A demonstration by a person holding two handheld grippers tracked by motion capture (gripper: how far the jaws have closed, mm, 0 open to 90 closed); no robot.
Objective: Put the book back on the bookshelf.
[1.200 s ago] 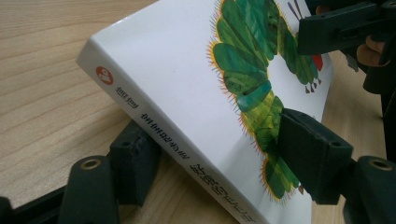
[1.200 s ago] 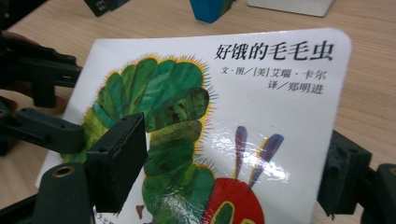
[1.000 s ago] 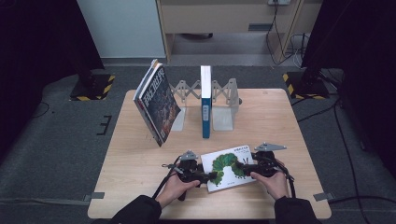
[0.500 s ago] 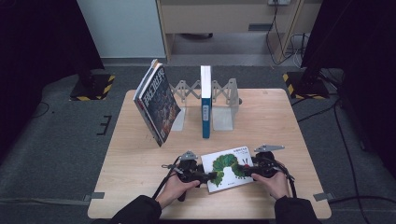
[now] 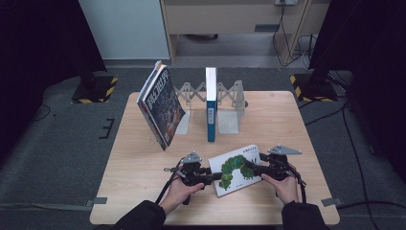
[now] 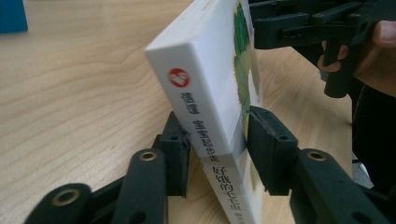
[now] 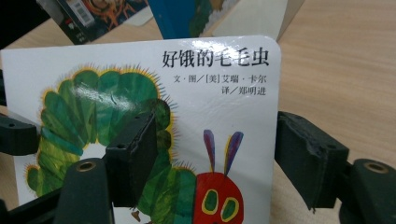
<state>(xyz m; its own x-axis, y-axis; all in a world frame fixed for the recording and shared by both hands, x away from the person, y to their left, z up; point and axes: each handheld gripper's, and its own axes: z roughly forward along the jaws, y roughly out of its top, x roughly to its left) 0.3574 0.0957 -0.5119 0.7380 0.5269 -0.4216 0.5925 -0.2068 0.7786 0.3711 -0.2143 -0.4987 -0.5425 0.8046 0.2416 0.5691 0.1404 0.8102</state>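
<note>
High view: the caterpillar board book (image 5: pixel 235 168) lay low in the frame, right of centre, near the front edge of the table (image 5: pixel 143 191), with my left gripper (image 5: pixel 214 176) at its left end and my right gripper (image 5: pixel 252 167) at its right. Behind it, upper middle, a blue book (image 5: pixel 210 108) stood in the accordion bookend rack (image 5: pixel 229 98), and a dark magazine-like book (image 5: pixel 162 108) leaned at the upper left. Left gripper view: the book's white spine (image 6: pixel 205 116) ran up the centre, one corner raised off the wood; my jaws had just been closing and sat against both faces, as far as I could judge gripping it. Right gripper view: the glossy cover (image 7: pixel 154 130) took the middle; my jaws had been closing too, one over the cover at lower left, the other clear of the edge at lower right, not yet pinching. I judged it thick, stiff, fairly light, cover slick; best held across its thickness near the spine, well in from the rounded corners.
</note>
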